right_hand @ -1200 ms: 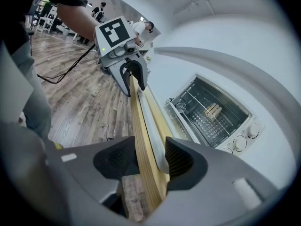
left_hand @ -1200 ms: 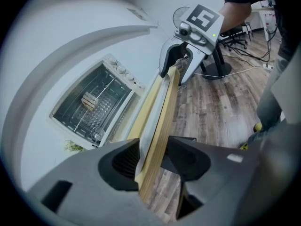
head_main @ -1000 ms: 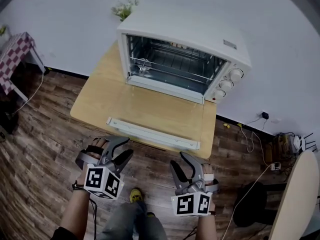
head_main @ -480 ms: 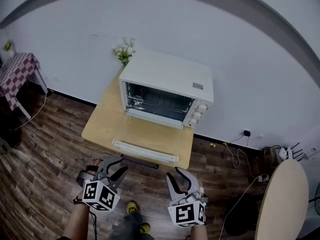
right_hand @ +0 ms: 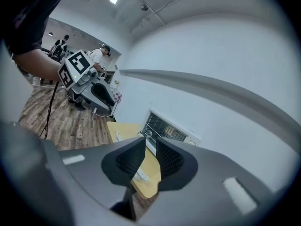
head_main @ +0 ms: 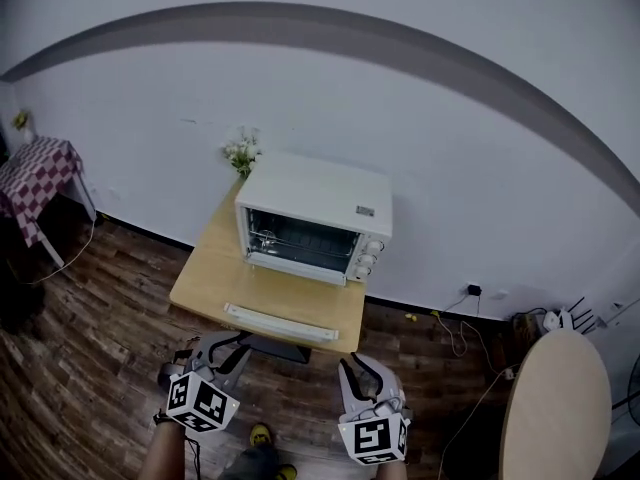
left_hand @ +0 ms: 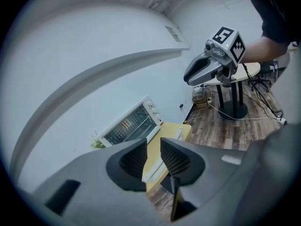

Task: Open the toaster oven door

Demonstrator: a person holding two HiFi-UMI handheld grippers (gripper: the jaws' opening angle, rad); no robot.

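So the toaster oven (head_main: 312, 220) sits at the back of the little wooden worktop (head_main: 205, 278), up against the white wall. Its door (head_main: 280, 322) is already dropped all the way down, lying flat over the worktop with the long white handle at the near edge. You can see straight in to the wire rack, with the knobs (head_main: 368, 253) down the right side. Both tongs hang in the air over the wood floor (head_main: 90, 358), short of the worktop and touching nothing. Left tongs (head_main: 228, 346): the jaws have just been closing, only a narrow gap between them, nothing in it. Right tongs (head_main: 365, 373): same deal, a narrow slit, empty, also just been closing. Some flowers (head_main: 241, 152) sit by the oven's back left corner, and a table with a checkered cloth (head_main: 38, 168) is off to the far left.
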